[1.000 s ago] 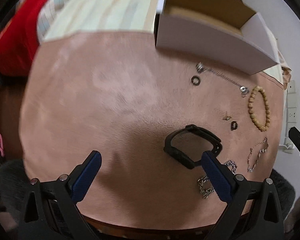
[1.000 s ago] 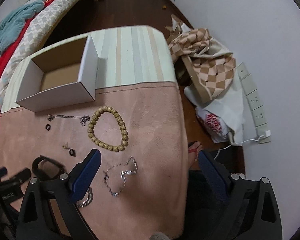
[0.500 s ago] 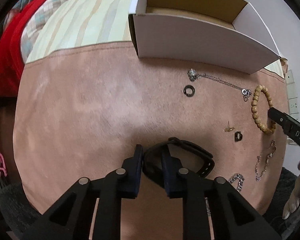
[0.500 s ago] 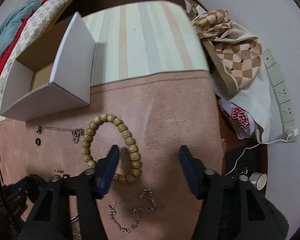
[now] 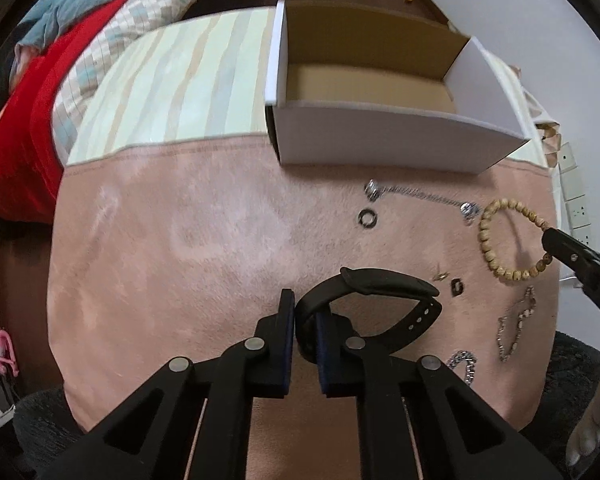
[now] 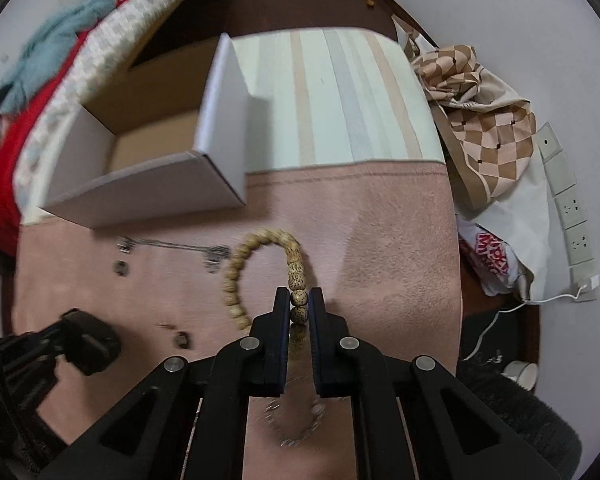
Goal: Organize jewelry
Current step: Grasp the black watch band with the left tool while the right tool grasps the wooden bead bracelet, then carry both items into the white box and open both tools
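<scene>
Nearest, on the pink suede cloth (image 5: 204, 240), the left gripper (image 5: 305, 334) is clamped on the black watch band (image 5: 380, 308), whose loop stretches rightward across the cloth, long axis roughly left to right. Over to the right, the right gripper (image 6: 299, 307) pinches the wooden bead bracelet (image 6: 256, 264), its arc curving away toward the box. Beyond both, the white cardboard box (image 5: 396, 148) sits open-topped, showing only its bare brown floor.

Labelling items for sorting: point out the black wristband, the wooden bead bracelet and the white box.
black wristband (image 5: 384, 280): left wrist view, top of its strap.
wooden bead bracelet (image 6: 236, 264): right wrist view, left-side beads.
white box (image 5: 380, 140): left wrist view, front wall.
</scene>
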Demonstrator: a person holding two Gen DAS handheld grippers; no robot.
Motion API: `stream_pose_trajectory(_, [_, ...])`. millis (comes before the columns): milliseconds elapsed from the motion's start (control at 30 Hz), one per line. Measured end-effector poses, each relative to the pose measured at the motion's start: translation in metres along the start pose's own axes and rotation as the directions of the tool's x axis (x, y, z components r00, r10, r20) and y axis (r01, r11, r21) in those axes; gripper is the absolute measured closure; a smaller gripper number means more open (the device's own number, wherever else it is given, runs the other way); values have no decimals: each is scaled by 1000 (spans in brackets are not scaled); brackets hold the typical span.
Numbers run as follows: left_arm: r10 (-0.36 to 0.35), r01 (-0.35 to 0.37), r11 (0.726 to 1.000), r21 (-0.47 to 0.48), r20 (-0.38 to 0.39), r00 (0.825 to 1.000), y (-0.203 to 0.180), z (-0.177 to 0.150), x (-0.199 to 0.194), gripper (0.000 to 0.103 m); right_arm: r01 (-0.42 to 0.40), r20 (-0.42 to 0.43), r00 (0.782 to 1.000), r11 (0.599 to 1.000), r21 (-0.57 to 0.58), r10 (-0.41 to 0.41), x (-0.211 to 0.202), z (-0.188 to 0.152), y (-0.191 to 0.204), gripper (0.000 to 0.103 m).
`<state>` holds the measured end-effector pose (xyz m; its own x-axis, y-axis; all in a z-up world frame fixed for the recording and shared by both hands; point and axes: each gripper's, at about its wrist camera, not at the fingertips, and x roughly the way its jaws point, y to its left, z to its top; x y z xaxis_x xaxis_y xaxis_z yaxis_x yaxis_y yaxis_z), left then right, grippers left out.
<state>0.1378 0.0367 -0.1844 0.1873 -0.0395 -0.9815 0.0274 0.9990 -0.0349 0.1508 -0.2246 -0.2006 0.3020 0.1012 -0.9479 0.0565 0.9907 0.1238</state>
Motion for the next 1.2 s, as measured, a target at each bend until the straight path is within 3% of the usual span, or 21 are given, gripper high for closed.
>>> stream_pose_trajectory(167, [-18,17,1000,4,65,998,4,15,-35,96,-46,60,997,999,-4,46,-39,9,11,94])
stream_pose_trajectory(433, [-44,42,999,14,177,983,-25,54,-48,96,-112,178,977,992,-64,122,-111,46,27,94])
stream_pose_trajectory(567, [-30,29,1000,11,204,978,-21,87,-49,96,-142,207,965,985,-96,159,-129,74,41,94])
stream_pose_trajectory(833, [6,-9,1000,25,144,990,-19,138,-13,96,-129,136,979,980,-150,149,-77,129,76,94])
stream_pose_trajectory(1000, [0,-3,999,41,77,997,-19,162,16,96,-121,86,987,980,-160,135,-39,141,84,94])
stream_pose_trajectory(1200, [-15,14,999,36,21,1000,-21,178,28,86,-147,31,988,979,-141,153,-2,158,84,93])
